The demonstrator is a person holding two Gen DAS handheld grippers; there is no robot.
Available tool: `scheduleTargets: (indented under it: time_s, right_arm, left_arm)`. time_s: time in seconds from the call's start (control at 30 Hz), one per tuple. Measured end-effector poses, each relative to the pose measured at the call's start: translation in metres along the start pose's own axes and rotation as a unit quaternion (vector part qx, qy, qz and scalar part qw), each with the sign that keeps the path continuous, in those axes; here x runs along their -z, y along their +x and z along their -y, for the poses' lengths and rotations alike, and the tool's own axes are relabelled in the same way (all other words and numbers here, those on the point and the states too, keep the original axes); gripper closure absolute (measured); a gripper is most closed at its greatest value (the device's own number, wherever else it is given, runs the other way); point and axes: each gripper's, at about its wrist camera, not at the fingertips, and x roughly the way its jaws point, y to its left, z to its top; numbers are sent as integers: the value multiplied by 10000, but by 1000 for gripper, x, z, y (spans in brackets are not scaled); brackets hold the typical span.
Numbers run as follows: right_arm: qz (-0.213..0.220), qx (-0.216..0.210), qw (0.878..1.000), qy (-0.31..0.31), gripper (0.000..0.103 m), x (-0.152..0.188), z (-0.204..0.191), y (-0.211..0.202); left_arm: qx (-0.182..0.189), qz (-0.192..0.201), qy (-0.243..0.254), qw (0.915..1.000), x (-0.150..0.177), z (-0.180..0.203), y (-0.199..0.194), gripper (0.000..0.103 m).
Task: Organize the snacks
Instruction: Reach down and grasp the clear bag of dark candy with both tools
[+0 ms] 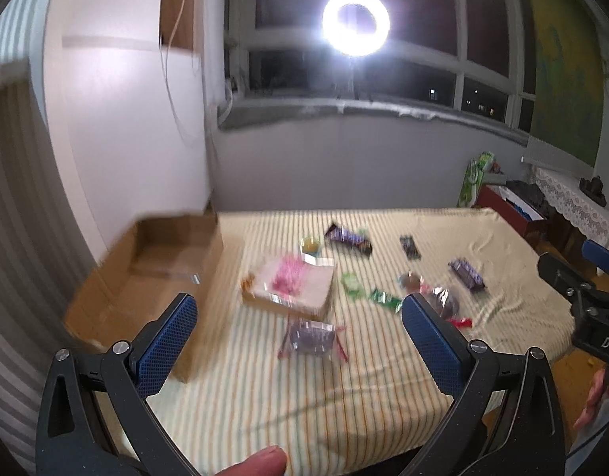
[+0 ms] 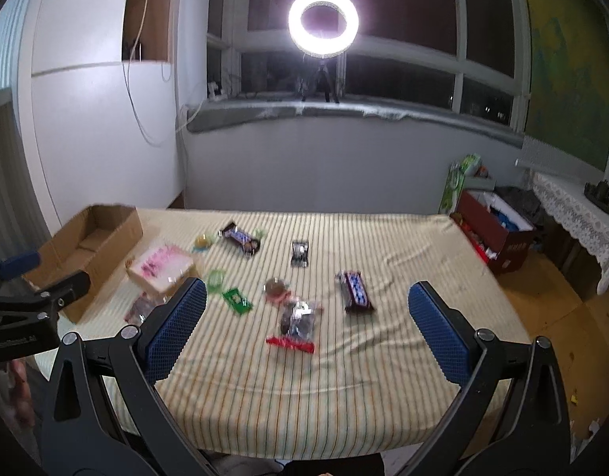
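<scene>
Snacks lie scattered over the middle of the bed [image 2: 304,396], on its striped cover, none yet in the cardboard box [image 2: 94,246] that stands open at the bed's far left corner. Nearest the right gripper [image 2: 306,331] is a clear bag with a red strip [image 2: 294,327], lying ahead of and roughly between its fingers, red strip toward the near edge and running left to right. Just beyond it to the right lies a dark wrapped bar [image 2: 354,291], long axis pointing from near edge to far edge. A flat pink-and-white pack [image 2: 161,265] sits just beside the box, nearer the left gripper [image 1: 300,337], with a second clear bag [image 1: 310,337] ahead of that gripper's fingers. Small green wrappers [image 2: 237,299] lie between the pack and the bags. Both grippers hover above the near edge, jaws spread wide and empty. Blur hides the wrapper print. Judged from this layout, the right gripper is better placed for the red-strip bag, the left for the pack.
</scene>
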Motion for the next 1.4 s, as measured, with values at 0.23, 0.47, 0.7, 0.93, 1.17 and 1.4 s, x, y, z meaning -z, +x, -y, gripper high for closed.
scheduleTargets:
  time_s: [0.23,0.47,0.7,0.93,1.17,1.4]
  right_arm:
    - [-688,-89,9976,20,0,30,6,52]
    - [-1070,-370,9935,142,0,50,6,87]
    - [-1268,-664,9896,123,1,55,0,117]
    - [-1392,-770,9869,266,10,54,9,138]
    - [-1488,-747,9856,304,26,47,9,161]
    - [-1491,-807,9853,221,55,46,7,166]
  left_arm:
    - [115,-743,-76,9971,37,-6,47,0]
    - [77,-964,17,9953,56,-7,69,0]
    - [206,-999,-72,9948,51,-11,94,2]
    - [394,-1014,17,9941,40,-1,110,4]
    - [406,-1210,142,9917,39,6,132,37]
    - [574,-1222,64,9908,42,0,133,45]
